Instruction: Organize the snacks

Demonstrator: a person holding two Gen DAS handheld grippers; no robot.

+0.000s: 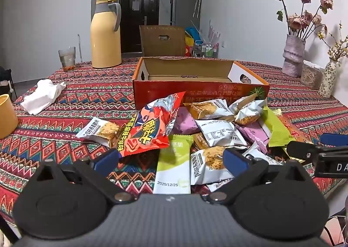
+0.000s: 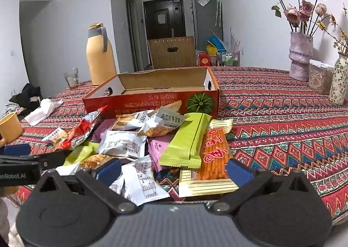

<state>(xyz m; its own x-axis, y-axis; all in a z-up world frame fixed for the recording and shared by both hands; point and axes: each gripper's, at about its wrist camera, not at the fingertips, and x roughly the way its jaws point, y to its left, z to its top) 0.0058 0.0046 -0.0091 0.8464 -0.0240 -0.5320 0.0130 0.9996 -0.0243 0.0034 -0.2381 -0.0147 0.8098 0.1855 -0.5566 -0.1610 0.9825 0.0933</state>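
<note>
- Both grippers hovered low over the snack pile (image 1: 217, 129), tilted down; nothing sorted yet, so task looked at its start.
- Left gripper (image 1: 171, 158): jaws fully wide, empty, w/ green packet (image 1: 173, 168) between them, untouched.
- Right gripper (image 2: 174, 171): also wide, empty, above orange stick pack (image 2: 214, 151).
- Box (image 1: 195, 92) sat empty just behind pile.
- Next move prob. needs lowering onto one packet, closing, then carrying to box.
</note>
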